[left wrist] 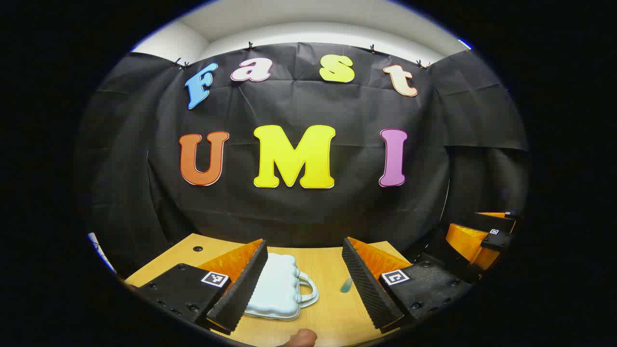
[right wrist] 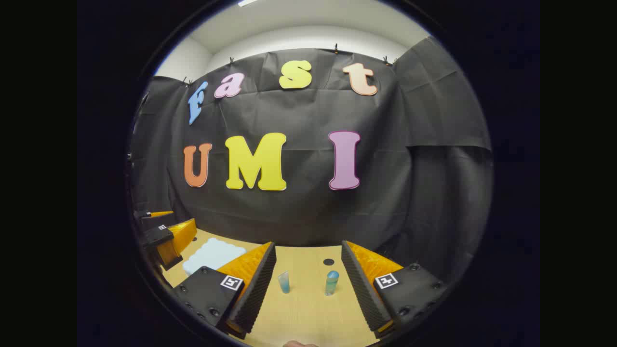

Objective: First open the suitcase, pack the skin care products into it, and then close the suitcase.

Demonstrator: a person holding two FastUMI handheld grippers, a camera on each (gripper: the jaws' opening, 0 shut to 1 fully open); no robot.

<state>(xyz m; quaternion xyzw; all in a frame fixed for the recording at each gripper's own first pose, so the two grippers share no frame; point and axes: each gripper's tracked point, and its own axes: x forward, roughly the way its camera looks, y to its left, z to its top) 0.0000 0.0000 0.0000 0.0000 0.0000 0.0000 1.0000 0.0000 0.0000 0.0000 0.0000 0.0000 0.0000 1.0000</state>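
Left gripper view, left to right: wooden tabletop (left wrist: 332, 308) below the black cloth wall. Pale blue suitcase (left wrist: 275, 288) lies flat and closed, scalloped edge, handle (left wrist: 308, 289) pointing right; its left part is hidden behind the left finger. Left gripper (left wrist: 308, 289) hovers above it, jaws spread wide, grasping nothing. A small bluish product (left wrist: 345, 285) shows just beside the right finger (blurred, type unclear). Far right, the other gripper enters at the edge.

Right gripper view, left to right: the left gripper at the far left edge, suitcase (right wrist: 213, 254) beside it on the tabletop (right wrist: 303, 313). Right gripper (right wrist: 308, 289) jaws released, wide apart, nothing between them touched. Framed between the fingers stand two skin care items, apart from each other: a small blue tube (right wrist: 284, 282), then a bottle with a blue cap (right wrist: 331, 283), both upright.
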